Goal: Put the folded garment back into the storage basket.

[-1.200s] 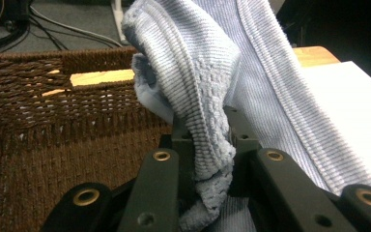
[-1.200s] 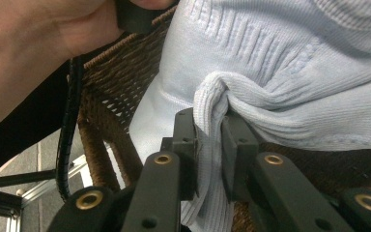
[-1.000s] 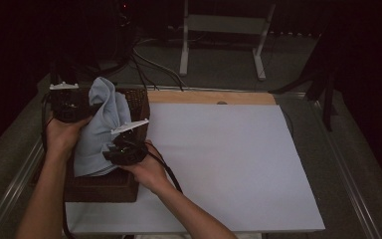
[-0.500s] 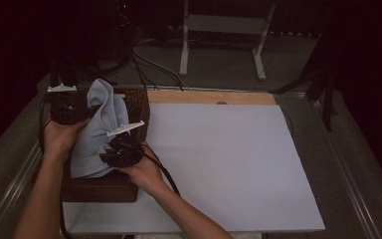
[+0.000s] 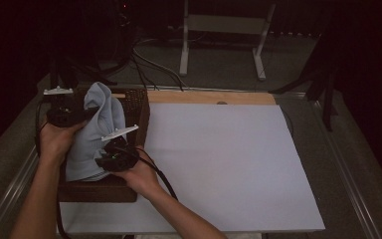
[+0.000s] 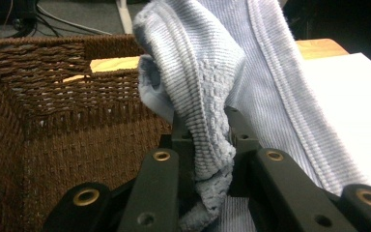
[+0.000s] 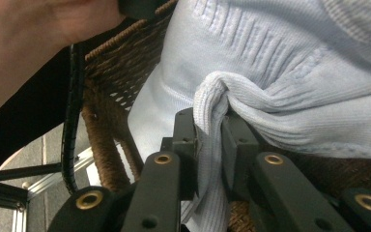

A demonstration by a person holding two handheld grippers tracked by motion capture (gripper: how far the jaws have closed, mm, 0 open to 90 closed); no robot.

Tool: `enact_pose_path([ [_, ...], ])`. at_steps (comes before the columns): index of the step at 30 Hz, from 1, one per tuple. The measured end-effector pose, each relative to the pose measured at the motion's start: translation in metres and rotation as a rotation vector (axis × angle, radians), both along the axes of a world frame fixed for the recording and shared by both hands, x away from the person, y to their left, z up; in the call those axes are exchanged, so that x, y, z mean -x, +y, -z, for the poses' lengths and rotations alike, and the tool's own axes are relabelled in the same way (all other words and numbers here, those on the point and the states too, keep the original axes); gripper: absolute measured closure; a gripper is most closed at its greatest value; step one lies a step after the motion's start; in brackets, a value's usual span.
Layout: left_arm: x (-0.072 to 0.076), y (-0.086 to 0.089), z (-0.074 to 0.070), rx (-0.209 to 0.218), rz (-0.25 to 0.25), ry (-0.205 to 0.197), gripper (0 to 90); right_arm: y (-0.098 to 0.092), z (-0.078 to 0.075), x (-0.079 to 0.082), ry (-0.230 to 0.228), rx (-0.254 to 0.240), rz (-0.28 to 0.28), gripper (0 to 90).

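A pale blue knitted garment (image 5: 95,134) rises out of a dark brown wicker basket (image 5: 140,107) at the table's left. My left gripper (image 5: 87,110) is shut on a fold of the garment's upper part; in the left gripper view the ribbed knit (image 6: 207,111) is pinched between the black jaws (image 6: 207,150). My right gripper (image 5: 110,149) is shut on the garment's lower edge near the basket's front; in the right gripper view a bunched fold (image 7: 212,104) sits squeezed between its jaws (image 7: 207,140).
A large white sheet (image 5: 219,159) covers the table to the right of the basket. A wooden board edge (image 5: 209,97) runs along the back. Cables (image 5: 144,64) and a white stand (image 5: 219,30) lie behind the table. A metal rail (image 5: 10,199) lines the left edge.
Both hands and the garment have shifted only slightly; the grips are unchanged.
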State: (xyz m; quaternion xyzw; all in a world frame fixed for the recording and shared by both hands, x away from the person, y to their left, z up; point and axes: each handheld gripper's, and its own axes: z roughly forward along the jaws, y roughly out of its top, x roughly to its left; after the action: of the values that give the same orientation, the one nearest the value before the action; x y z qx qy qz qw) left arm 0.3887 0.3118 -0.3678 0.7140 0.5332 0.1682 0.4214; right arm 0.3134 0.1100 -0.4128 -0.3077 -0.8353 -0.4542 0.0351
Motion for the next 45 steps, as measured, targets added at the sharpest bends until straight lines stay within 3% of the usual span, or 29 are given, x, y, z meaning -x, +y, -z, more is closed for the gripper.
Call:
enact_pose_path([
  [11, 0.002, 0.004, 0.000, -0.005, -0.006, -0.001, 80.3, 0.012, 0.003, 0.006, -0.004, 0.020, -0.039, 79.0],
  [20, 0.003, 0.007, 0.001, -0.019, -0.020, 0.004, 80.4, 0.015, 0.003, 0.006, 0.001, 0.026, -0.041, 79.1],
  [22, 0.003, 0.008, 0.001, -0.043, -0.048, 0.012, 80.3, 0.016, 0.003, 0.007, -0.004, 0.043, -0.052, 77.9],
  [23, 0.003, 0.007, 0.002, -0.056, -0.063, 0.008, 78.4, 0.016, 0.003, 0.007, -0.002, 0.065, -0.069, 72.0],
  [24, 0.003, 0.007, 0.002, -0.049, -0.080, -0.001, 69.4, 0.017, 0.004, 0.006, 0.023, 0.089, -0.080, 58.1],
  [25, 0.002, 0.007, 0.002, -0.027, -0.094, 0.000, 55.2, 0.017, 0.005, 0.005, 0.059, 0.102, -0.088, 40.0],
  [26, 0.000, 0.006, 0.002, -0.012, -0.101, 0.005, 43.8, 0.017, 0.006, 0.006, 0.066, 0.110, -0.078, 27.1],
  [28, -0.001, 0.002, 0.002, -0.035, -0.123, -0.009, 27.3, 0.015, 0.006, 0.007, 0.047, 0.122, -0.055, 18.2],
  [29, -0.001, 0.001, 0.002, -0.025, -0.123, -0.007, 24.1, 0.014, 0.007, 0.006, 0.061, 0.121, -0.061, 16.8],
  [32, -0.002, -0.002, 0.002, -0.032, -0.126, -0.011, 20.4, 0.012, 0.009, 0.006, 0.046, 0.124, -0.053, 16.1],
  [33, -0.003, -0.002, 0.003, -0.015, -0.110, -0.006, 8.5, 0.011, 0.009, 0.005, 0.050, 0.114, -0.052, 14.8],
  [40, -0.002, -0.001, 0.003, 0.001, -0.115, -0.014, 4.1, 0.008, 0.007, 0.005, 0.036, 0.103, -0.051, 14.6],
  [45, -0.003, -0.003, 0.004, -0.019, -0.143, -0.015, 2.3, 0.007, 0.004, 0.006, 0.016, 0.109, -0.065, 14.6],
])
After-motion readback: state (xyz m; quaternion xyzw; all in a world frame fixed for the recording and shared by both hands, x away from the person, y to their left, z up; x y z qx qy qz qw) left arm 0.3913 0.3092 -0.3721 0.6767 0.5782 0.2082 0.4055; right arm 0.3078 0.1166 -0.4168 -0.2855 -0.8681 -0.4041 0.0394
